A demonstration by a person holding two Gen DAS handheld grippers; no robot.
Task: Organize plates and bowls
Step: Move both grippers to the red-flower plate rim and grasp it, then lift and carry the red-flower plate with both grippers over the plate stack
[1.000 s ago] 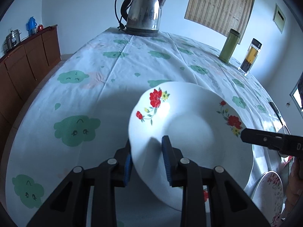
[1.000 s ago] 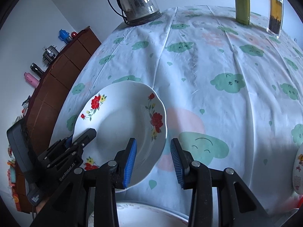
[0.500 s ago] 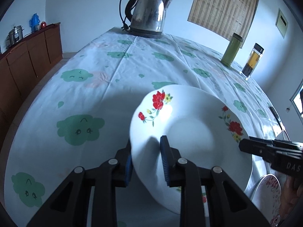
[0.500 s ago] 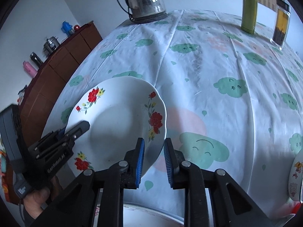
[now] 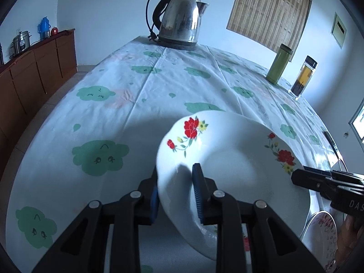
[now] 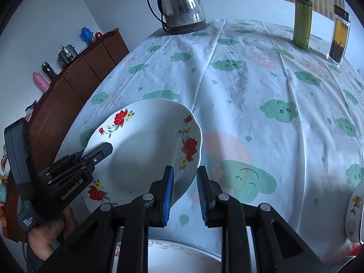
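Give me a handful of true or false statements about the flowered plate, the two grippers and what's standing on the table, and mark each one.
1. Both grippers are clamped on the same plate. True: the left gripper and the right gripper each pinch the rim of the flowered plate.
2. The plate lies flat on the tablecloth. False: it is tilted and held up off the tablecloth.
3. The plate carries red flowers. True.
4. The kettle stands right beside the plate. False: it is at the far end of the table.
5. A green flask and a clear bottle stand near each other. True.
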